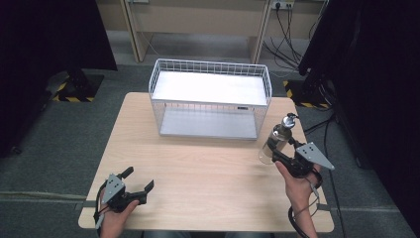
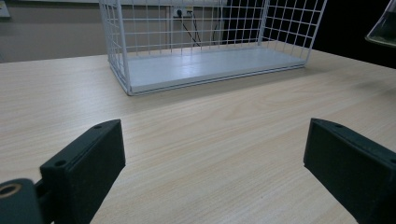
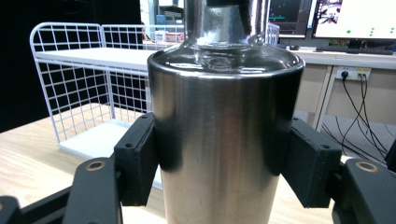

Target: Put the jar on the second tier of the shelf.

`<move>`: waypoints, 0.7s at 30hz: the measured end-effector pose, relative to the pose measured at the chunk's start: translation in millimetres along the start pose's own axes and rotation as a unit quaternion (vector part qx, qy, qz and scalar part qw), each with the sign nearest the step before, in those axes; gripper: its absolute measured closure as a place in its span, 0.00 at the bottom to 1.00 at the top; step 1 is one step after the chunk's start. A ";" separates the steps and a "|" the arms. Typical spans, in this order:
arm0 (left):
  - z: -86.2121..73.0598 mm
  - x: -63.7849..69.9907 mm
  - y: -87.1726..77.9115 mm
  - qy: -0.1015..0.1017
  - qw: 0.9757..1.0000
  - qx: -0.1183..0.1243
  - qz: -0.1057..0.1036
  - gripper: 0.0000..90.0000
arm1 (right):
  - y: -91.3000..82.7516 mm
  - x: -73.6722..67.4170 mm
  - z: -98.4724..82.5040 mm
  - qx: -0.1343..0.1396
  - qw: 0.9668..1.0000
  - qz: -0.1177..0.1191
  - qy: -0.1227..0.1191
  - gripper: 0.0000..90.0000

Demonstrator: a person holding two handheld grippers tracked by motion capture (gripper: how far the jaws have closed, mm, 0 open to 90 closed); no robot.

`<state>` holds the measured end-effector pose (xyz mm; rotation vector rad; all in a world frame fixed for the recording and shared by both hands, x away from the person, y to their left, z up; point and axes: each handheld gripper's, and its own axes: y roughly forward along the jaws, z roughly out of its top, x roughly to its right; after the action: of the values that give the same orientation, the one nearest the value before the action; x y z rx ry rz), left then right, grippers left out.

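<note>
Right hand-held gripper [image 3: 219,158] clamps smooth steel cylindrical bottle [image 3: 224,135]; left hand-held gripper [image 2: 215,163] wide open, empty.

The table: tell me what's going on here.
A person stands at the wooden table with tongs in each hand. The right tongs are shut on a shiny metal bottle, gripping its body and holding it tilted above the table's right side, near the white wire rack. The left tongs sit open near the front left corner, holding nothing. The rack's two shelves look bare.
</note>
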<state>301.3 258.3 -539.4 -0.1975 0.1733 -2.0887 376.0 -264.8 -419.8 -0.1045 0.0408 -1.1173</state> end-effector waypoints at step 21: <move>0.1 0.1 0.2 0.000 1.000 -0.001 0.000 0.06 | 13.1 -1.8 38.0 0.023 1.000 0.003 -0.003 0.39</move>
<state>301.4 258.1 -539.3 -0.1976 0.1750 -2.0877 390.2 -255.1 -383.3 -0.0661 0.0100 -1.1119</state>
